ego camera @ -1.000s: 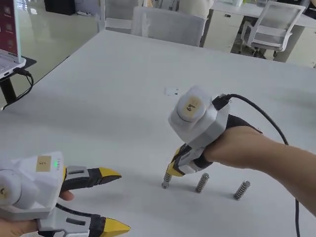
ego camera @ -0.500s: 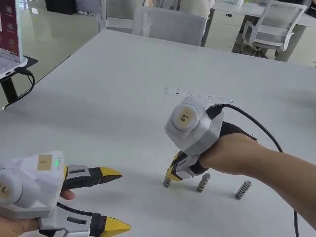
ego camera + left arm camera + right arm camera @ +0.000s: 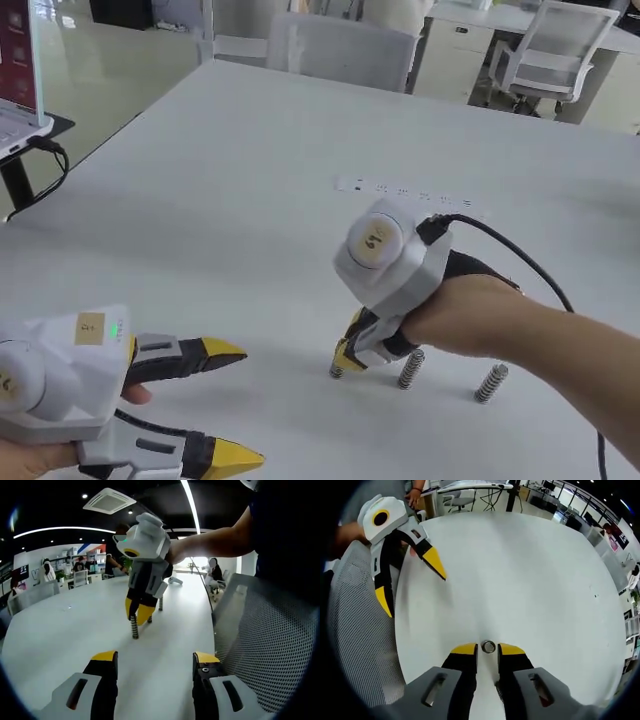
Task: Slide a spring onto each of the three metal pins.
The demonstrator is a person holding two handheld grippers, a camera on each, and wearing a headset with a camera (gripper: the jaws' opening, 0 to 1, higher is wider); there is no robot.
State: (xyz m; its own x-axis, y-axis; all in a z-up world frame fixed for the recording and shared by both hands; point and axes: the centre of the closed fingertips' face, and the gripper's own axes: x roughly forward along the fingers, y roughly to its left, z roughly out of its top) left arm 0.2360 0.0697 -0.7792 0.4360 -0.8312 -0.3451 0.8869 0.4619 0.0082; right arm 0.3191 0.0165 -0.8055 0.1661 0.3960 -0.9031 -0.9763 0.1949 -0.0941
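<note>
Standing upright near the near edge of the white surface (image 3: 250,200), the leftmost coiled metal spring (image 3: 336,371) has its top nipped between the yellow tips of the right tongs (image 3: 345,357), which point steeply down. A second coiled spring (image 3: 410,369) and a third coiled spring (image 3: 490,382) stand alongside in a row, untouched. The left tongs (image 3: 243,405) hover further left along that edge, jaws spread wide.

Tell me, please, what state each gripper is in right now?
Left gripper: open, holding nothing.
Right gripper: jaws almost closed around the top of a spring; whether they grip it cannot be told.
</note>
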